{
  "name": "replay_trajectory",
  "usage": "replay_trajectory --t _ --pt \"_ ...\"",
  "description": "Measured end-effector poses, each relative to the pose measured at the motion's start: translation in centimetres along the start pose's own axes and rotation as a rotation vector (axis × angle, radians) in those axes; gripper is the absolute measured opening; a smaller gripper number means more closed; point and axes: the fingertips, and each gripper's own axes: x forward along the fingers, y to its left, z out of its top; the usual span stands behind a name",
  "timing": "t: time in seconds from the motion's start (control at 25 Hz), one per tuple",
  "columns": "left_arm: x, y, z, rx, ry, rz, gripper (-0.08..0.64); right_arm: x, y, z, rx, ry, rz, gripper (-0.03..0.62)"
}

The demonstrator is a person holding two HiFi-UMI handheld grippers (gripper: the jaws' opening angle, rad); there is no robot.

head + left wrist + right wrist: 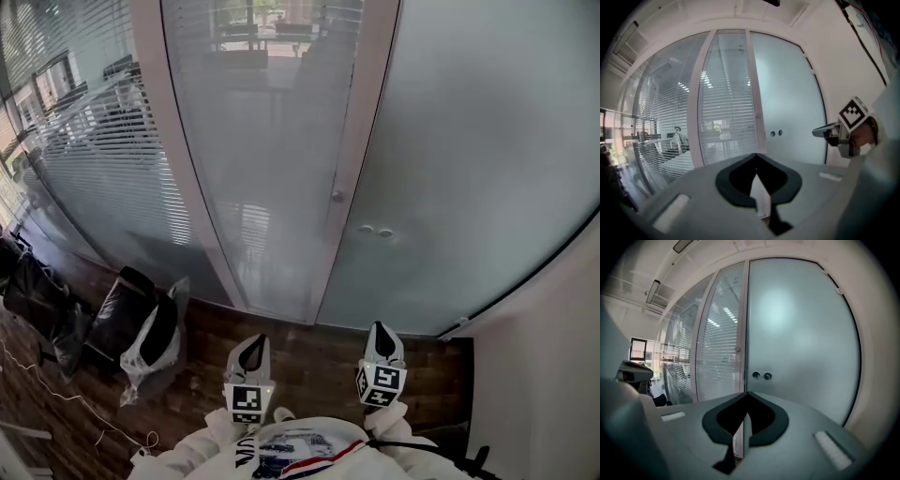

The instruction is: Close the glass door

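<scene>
The frosted glass door [469, 159] fills the right of the head view, with two round fittings [375, 231] near its left edge. Beside that edge runs a white post [361, 122] bearing a small knob [336, 196]. I cannot tell whether a gap lies between door and post. My left gripper [253, 339] and right gripper [378, 328] hover low over the wooden floor, short of the glass, both shut and empty. The right gripper view faces the door [806, 333] and its fittings [761, 376] beyond the closed right gripper [746, 414]. In the left gripper view, the left gripper [756, 174] is shut too.
Black bags and a white plastic bag [141, 328] lie on the floor at the left, with thin cables [56, 394] nearby. Glass walls with blinds [103, 159] curve off to the left. A white wall [553, 366] closes the right side.
</scene>
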Motion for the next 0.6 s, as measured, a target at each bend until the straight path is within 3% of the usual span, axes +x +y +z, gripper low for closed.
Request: replay_trajectory --t 0.6 --pt "-5.9 -6.6 1.0 0.031 0.014 -0.021 0.003 -9.2 -2.4 -1.8 0.04 -0.006 0.054 0.005"
